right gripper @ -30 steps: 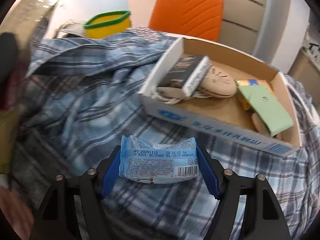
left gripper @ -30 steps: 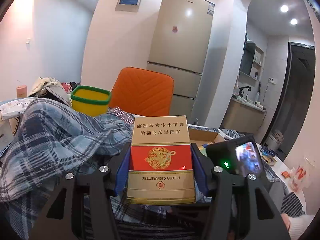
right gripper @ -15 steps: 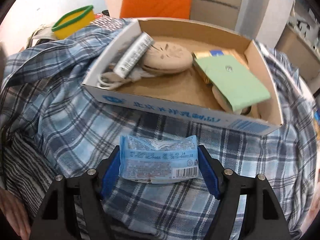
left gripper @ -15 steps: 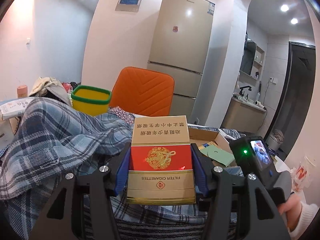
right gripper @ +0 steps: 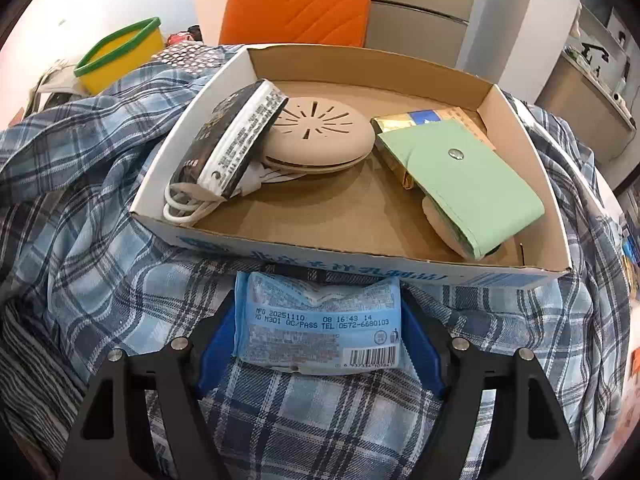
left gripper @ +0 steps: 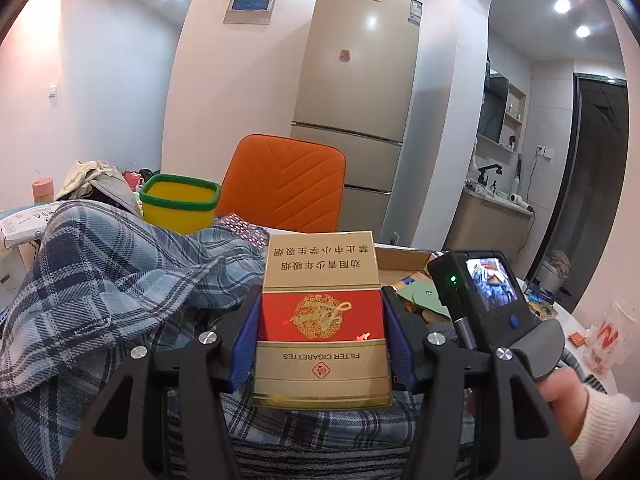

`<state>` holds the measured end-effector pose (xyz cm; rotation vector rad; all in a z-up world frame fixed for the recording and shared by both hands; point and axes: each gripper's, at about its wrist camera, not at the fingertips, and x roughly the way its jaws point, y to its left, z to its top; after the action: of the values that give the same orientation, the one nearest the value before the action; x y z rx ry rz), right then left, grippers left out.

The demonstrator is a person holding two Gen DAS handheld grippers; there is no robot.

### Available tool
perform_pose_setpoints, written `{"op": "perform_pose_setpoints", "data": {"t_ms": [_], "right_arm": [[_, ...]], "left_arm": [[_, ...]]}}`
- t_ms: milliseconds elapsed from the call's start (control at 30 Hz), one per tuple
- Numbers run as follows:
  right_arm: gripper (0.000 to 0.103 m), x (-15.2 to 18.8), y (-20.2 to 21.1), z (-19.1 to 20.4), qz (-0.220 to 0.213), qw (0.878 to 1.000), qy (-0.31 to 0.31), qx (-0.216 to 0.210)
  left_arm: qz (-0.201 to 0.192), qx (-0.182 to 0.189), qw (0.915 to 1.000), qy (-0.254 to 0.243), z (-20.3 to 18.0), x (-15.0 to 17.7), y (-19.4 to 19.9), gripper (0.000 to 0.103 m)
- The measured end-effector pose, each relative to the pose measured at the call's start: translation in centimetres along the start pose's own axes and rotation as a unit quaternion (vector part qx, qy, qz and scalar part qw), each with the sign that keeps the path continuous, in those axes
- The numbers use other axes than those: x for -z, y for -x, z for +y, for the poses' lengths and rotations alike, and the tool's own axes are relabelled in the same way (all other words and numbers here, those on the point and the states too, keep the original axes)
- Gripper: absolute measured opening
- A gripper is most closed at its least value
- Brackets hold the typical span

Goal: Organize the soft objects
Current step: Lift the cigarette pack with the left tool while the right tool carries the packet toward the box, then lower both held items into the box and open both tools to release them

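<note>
My left gripper (left gripper: 322,314) is shut on a gold and red cigarette box (left gripper: 320,276), held upright above the plaid cloth (left gripper: 104,280). The right gripper (right gripper: 318,314) is shut on a light blue tissue pack (right gripper: 320,328), tilted down over the plaid cloth (right gripper: 100,240). The pack's far edge sits just in front of the near wall of an open cardboard box (right gripper: 400,268). Inside the box lie a dark pack with a white edge (right gripper: 232,140), a beige round case (right gripper: 320,132), a green pouch (right gripper: 460,176), a gold packet (right gripper: 394,124) and a white cable (right gripper: 184,208).
A yellow tub with a green rim (left gripper: 178,208) stands on the left beyond the cloth, beside an orange chair (left gripper: 284,184). A fridge (left gripper: 356,92) stands behind it. A person's hand (left gripper: 580,404) shows at lower right. Small items lie on the white table edge (left gripper: 600,336).
The right gripper has carried the tissue pack up to the cardboard box, which now fills the middle of its view. The left gripper and cigarette box have not moved.
</note>
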<state>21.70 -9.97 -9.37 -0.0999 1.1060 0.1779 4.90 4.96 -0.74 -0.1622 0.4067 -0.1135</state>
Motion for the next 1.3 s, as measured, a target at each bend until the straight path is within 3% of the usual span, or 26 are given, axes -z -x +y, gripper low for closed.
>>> {"op": "perform_pose_setpoints", "data": {"t_ms": [133, 233, 367, 533, 833, 933, 1067, 1300], "right_arm": [[0.075, 0.4, 0.5, -0.8, 0.011, 1.000, -0.011, 0.000], [0.075, 1.6, 2.0, -2.2, 0.007, 0.999, -0.018, -0.029], [0.075, 3.1, 6.6, -3.9, -0.071, 0.997, 0.000, -0.019], [0.075, 2.7, 11.9, -6.7, -0.171, 0.985, -0.021, -0.017], [0.075, -2.4, 14.4, -8.2, -0.237, 0.971, -0.033, 0.010], [0.075, -3.8, 14.0, -8.2, -0.244, 0.969, -0.036, 0.021], [0.075, -4.9, 12.1, -9.0, -0.244, 0.968, -0.049, 0.014], [0.075, -4.1, 6.7, -9.0, -0.210, 0.977, -0.028, 0.013]], "left_arm": [[0.004, 0.006, 0.9999, -0.008, -0.2, 0.0, -0.1, 0.055], [0.000, 0.007, 0.9996, -0.026, -0.9, -0.2, 0.4, 0.055], [-0.031, 0.013, 0.9967, -0.073, -3.1, -0.6, 2.2, 0.055], [-0.046, 0.012, 0.9958, -0.078, -5.3, -2.9, 2.0, 0.055], [-0.087, 0.024, 0.9913, -0.096, -9.4, -9.6, -1.6, 0.055], [-0.077, 0.040, 0.9928, -0.083, -9.7, -11.1, -3.9, 0.055], [-0.062, 0.027, 0.9939, -0.088, -9.8, -11.6, -6.9, 0.055], [0.061, 0.031, 0.9946, -0.077, -8.7, -9.0, -12.8, 0.055]]}}
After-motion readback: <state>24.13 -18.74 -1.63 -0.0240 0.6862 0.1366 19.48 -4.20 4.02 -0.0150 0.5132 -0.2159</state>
